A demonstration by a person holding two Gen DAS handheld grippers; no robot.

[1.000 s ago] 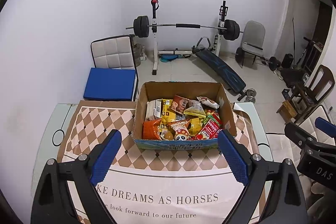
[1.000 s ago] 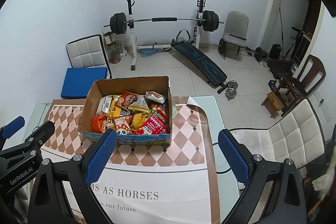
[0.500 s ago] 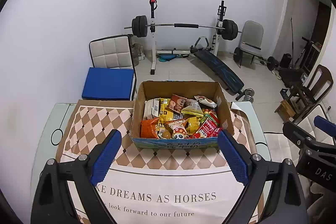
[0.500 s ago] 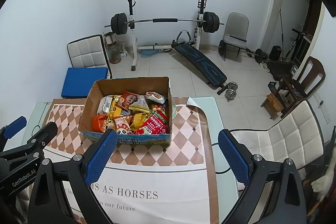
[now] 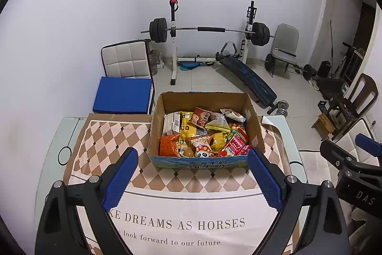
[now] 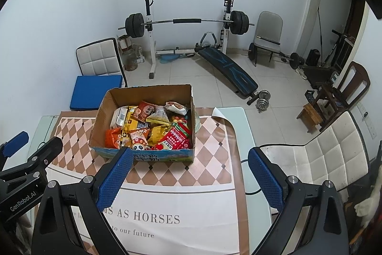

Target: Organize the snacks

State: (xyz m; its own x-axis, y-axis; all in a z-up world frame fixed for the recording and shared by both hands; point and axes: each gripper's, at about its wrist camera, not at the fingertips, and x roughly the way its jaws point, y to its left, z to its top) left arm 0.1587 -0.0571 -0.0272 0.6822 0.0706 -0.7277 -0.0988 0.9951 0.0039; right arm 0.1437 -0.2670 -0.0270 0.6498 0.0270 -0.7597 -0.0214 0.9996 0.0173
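Blue pads: my left gripper stands wide apart, holding nothing, above the printed tablecloth.
Other claw: my right gripper also gapes empty, beside the left one.
Snacks: glossy packets heaped in an open cardboard box just beyond my left fingertips, resting on the checked part of the cloth.
Risk: I judge the packets overlap loosely, so pinching one could drag neighbours out; slick film could slip from my pads.
Second risk: nudging the light box could slide it toward the far table edge.
Open room: bare cloth left of the box and in front of it; to the right, less cloth.
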